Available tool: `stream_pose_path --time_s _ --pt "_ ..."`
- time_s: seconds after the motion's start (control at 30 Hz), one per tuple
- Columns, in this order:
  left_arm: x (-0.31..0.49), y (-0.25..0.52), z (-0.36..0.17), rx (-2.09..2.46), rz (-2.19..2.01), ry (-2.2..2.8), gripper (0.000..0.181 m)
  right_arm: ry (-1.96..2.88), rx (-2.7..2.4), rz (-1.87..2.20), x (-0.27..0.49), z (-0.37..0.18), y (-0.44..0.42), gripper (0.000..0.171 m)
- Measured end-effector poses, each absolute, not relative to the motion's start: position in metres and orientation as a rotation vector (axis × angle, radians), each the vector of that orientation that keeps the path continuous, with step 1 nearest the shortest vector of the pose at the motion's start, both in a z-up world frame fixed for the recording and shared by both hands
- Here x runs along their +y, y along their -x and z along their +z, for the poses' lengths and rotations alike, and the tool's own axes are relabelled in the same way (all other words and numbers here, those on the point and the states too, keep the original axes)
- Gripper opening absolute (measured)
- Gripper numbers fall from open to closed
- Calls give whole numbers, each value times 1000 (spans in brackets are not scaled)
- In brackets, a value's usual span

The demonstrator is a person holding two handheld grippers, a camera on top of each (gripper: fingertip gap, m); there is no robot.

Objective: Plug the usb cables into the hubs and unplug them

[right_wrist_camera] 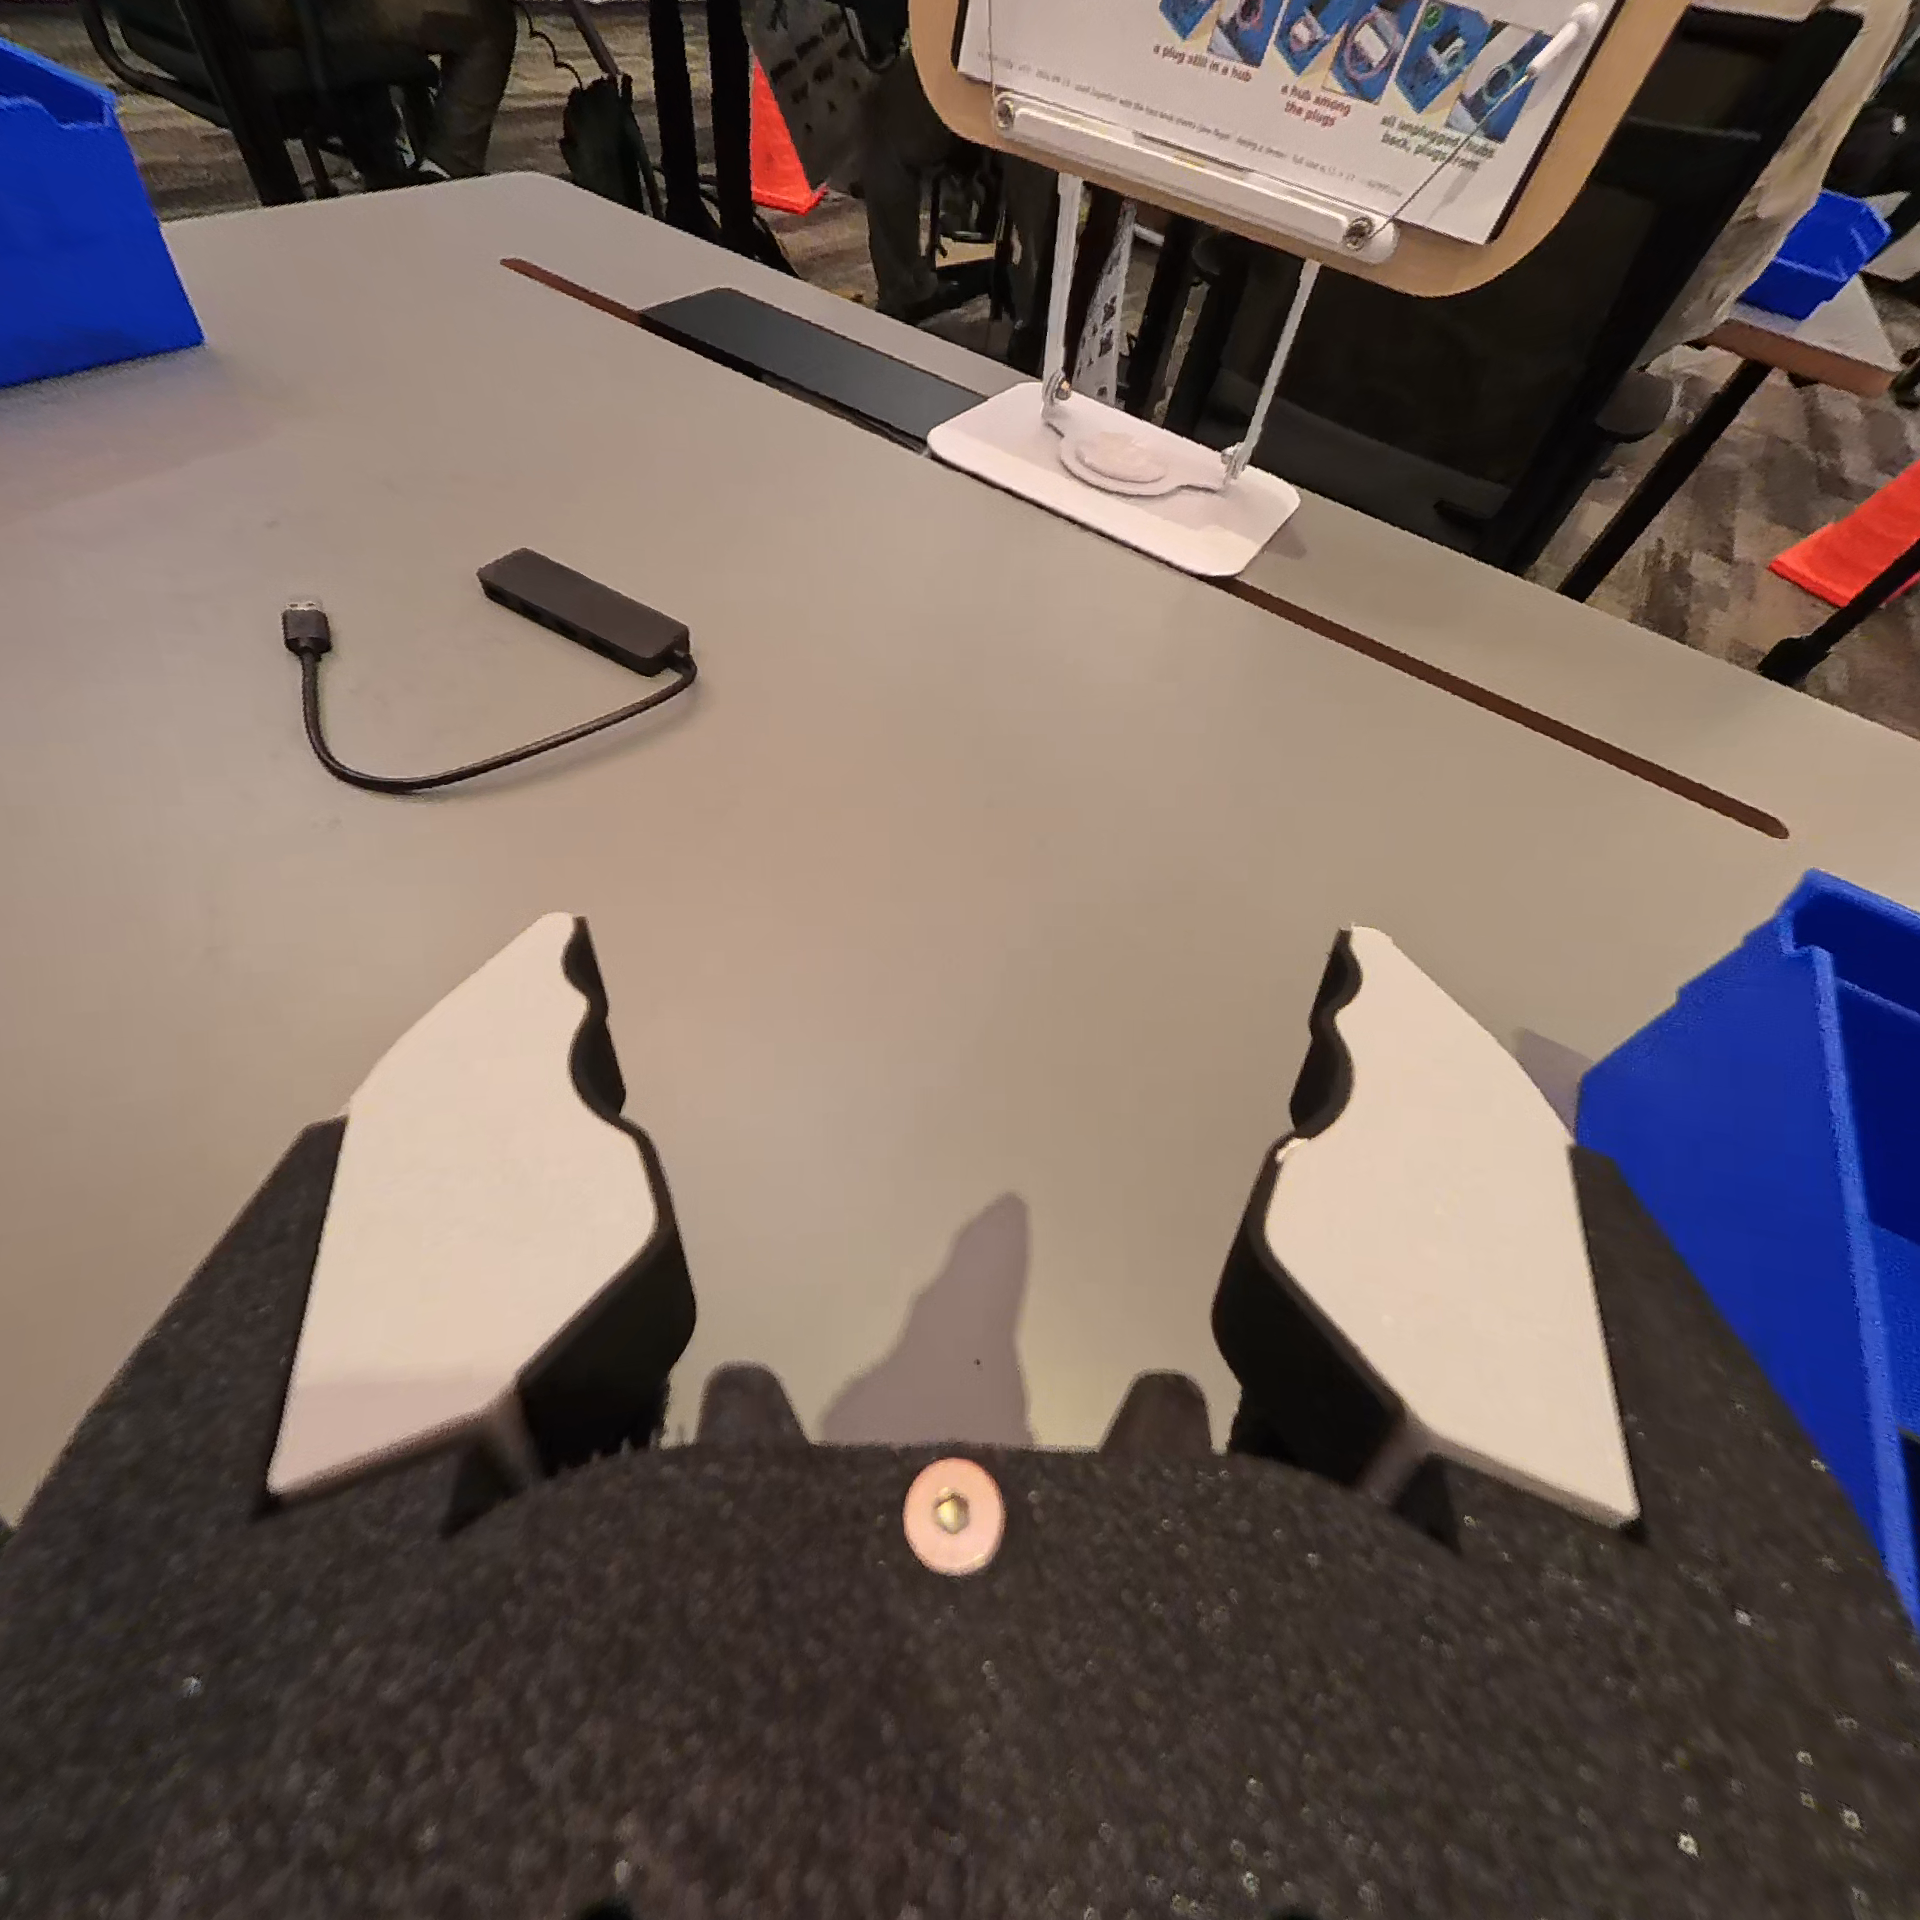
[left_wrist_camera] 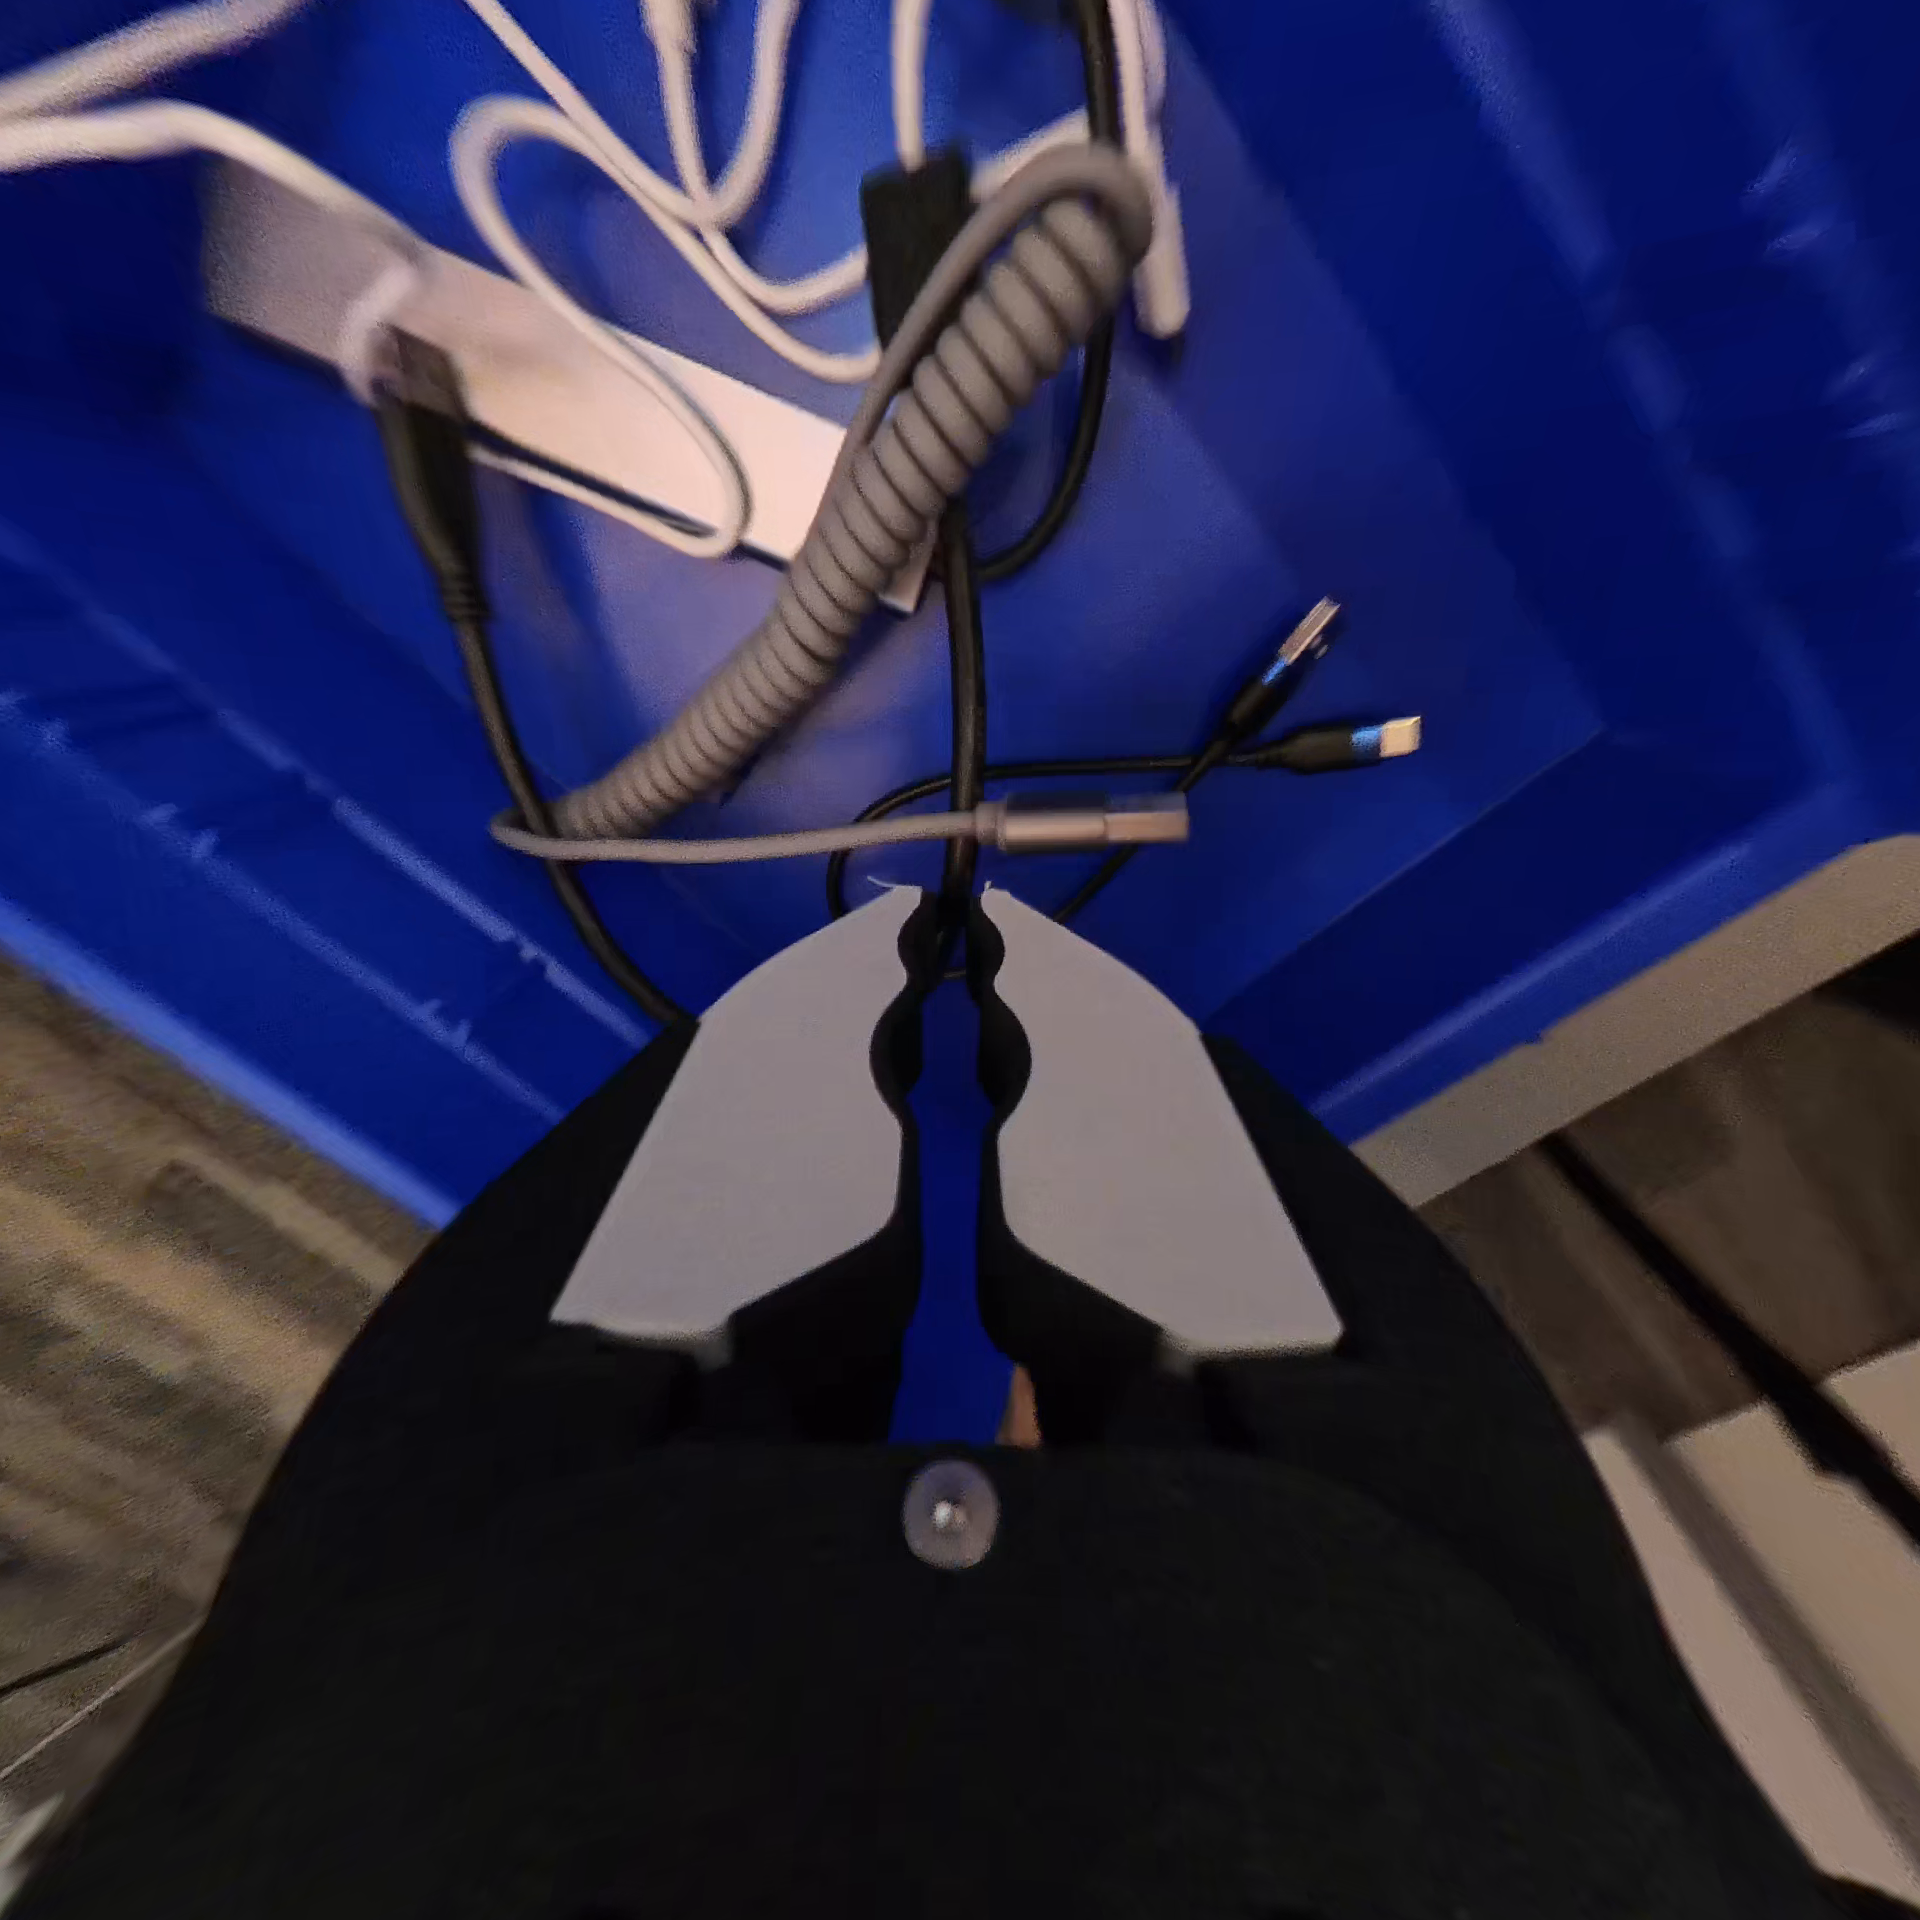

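In the left wrist view, my left gripper (left_wrist_camera: 948,906) is shut on a black cable (left_wrist_camera: 964,675) inside a blue bin (left_wrist_camera: 1455,312). The bin holds a silver hub (left_wrist_camera: 540,384), a grey coiled cable (left_wrist_camera: 935,436) with a metal USB plug (left_wrist_camera: 1091,821), white cables (left_wrist_camera: 623,187) and a thin black cable with two plugs (left_wrist_camera: 1340,707). In the right wrist view, my right gripper (right_wrist_camera: 961,935) is open and empty above the grey table (right_wrist_camera: 1039,779). A black hub (right_wrist_camera: 582,611) with a short lead and USB plug (right_wrist_camera: 308,629) lies on the table to the far left.
A blue bin (right_wrist_camera: 1766,1143) stands at the right of the right gripper, another (right_wrist_camera: 73,239) at the far left. A white stand (right_wrist_camera: 1117,473) with an instruction sheet and a black flat panel (right_wrist_camera: 810,358) sit at the table's back. Orange cones and chairs lie beyond. Left tips to right tips: about 75 cm.
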State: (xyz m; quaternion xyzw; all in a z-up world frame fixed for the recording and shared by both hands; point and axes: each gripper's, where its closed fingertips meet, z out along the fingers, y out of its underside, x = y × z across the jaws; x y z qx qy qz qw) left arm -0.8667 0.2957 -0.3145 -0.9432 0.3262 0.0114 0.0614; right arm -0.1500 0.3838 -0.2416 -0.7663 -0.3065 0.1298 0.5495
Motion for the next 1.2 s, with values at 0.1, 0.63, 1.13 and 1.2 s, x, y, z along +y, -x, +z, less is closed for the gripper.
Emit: stream_pose_path --time_s 0.1,0.63,1.13,1.2 --pt "298 859 -279 810 -84 2767 5 1806 -713 317 383 -240 146 126" --pt "320 802 -114 213 -721 2157 4 1789 -739 351 384 -242 158 125" --pt "332 740 -88 469 -456 2145 4 1798 -741 348 383 -244 159 125" --pt "338 715 -92 550 -418 2144 4 1794 -742 350 382 -242 160 125"
